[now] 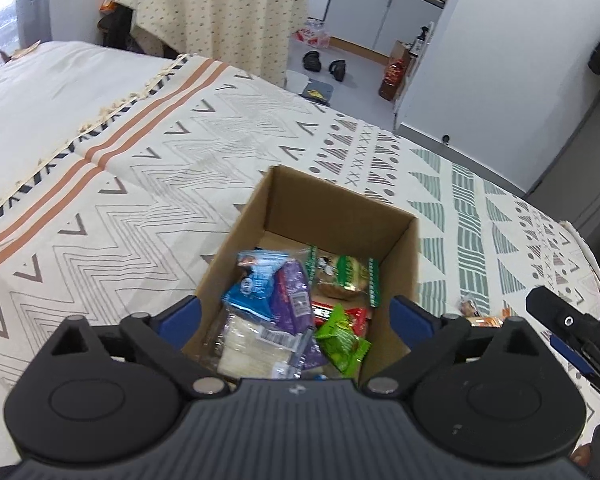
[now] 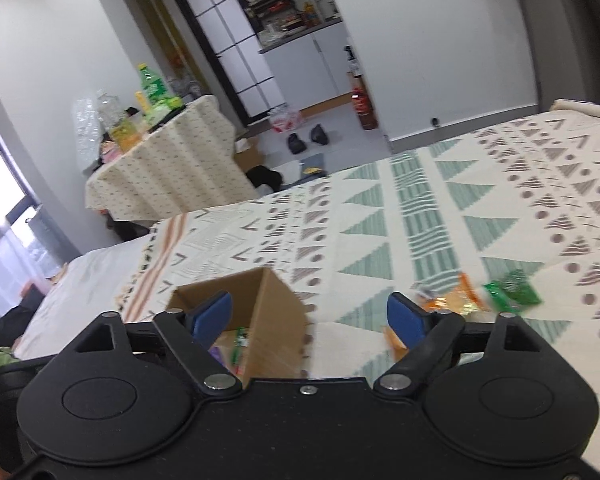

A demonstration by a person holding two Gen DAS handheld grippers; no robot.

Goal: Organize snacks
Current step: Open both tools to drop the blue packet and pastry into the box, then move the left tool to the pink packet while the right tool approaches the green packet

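An open cardboard box (image 1: pixel 336 204) sits on the patterned bedspread (image 1: pixel 148 168). It holds several snack packets: a blue one (image 1: pixel 252 286), a purple one (image 1: pixel 292 292), a green-edged bun pack (image 1: pixel 342 276), a bright green pack (image 1: pixel 342 340) and a clear white pack (image 1: pixel 252 354). My left gripper (image 1: pixel 296 316) hovers open over the box, with nothing between its fingers. My right gripper (image 2: pixel 310 316) is open and empty beside the same box (image 2: pixel 268 312). Loose orange packets (image 2: pixel 456 300) and a green packet (image 2: pixel 512 288) lie on the bedspread to its right.
The other gripper's black body (image 1: pixel 572 332) shows at the left wrist view's right edge, near an orange snack (image 1: pixel 484 320). A cloth-covered table (image 2: pixel 168 168) with bottles stands beyond the bed. Shoes (image 1: pixel 324 64) lie on the floor near white cabinets.
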